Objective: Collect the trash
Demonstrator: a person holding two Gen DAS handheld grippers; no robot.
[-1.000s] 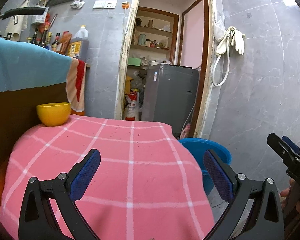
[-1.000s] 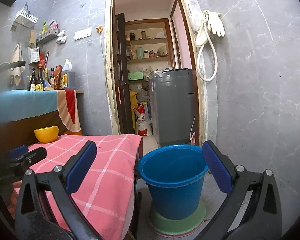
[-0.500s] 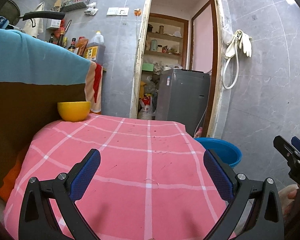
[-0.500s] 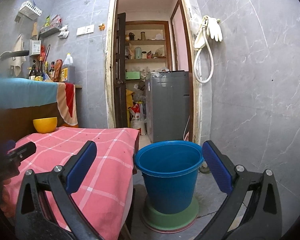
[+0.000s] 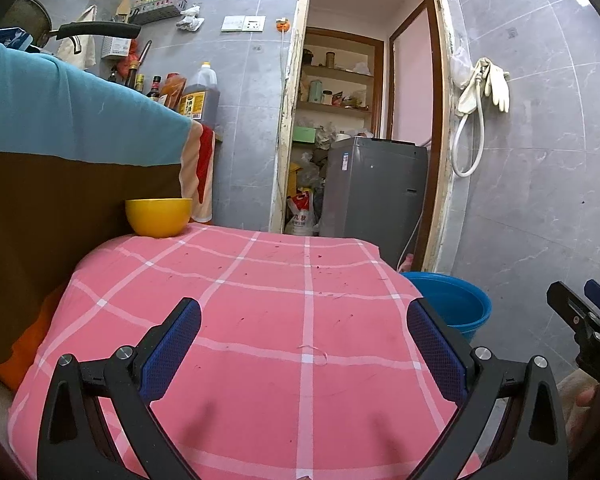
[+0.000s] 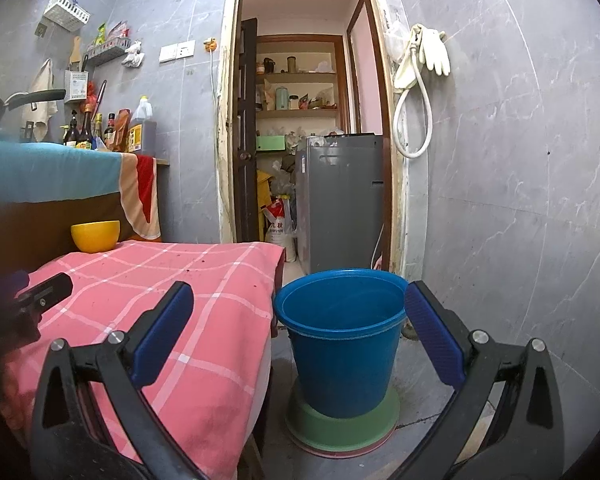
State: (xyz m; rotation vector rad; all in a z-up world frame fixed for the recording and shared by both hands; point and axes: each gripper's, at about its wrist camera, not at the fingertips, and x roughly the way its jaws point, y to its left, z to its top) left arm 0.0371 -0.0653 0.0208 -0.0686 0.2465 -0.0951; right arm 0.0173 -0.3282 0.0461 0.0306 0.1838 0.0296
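the left gripper [image 5: 304,336] is hovering over the pink checked tablecloth [image 5: 260,304], its 2 blue-padded fingers spread wide and gripping nothing. small dark specks and a thin pale thread [image 5: 314,350] are lying on the cloth; the thread is sitting between the 2 fingers, just ahead of them and slightly right of centre. whether these bits are the trash is hard to tell at this size. a yellow bowl [image 5: 158,217] is standing at the far left corner of the cloth, well apart from the gripper.

the right gripper [image 6: 300,320] is pointing toward the blue bucket [image 6: 340,344], its fingers also spread wide and empty. the bucket is standing on the floor just beside the right edge of the table, resting on a green lid or basin [image 6: 342,424], and its rim is lying between the 2 fingers in the right wrist view, nearer the right one. the inside of the bucket is looking dark blue, and i cannot tell whether anything is lying in it. in the left wrist view the bucket [image 5: 452,304] is showing beyond the right finger, and the right gripper [image 5: 584,320] is poking in at the far right edge. behind the bucket a grey appliance [image 6: 340,200] is standing in the open doorway.
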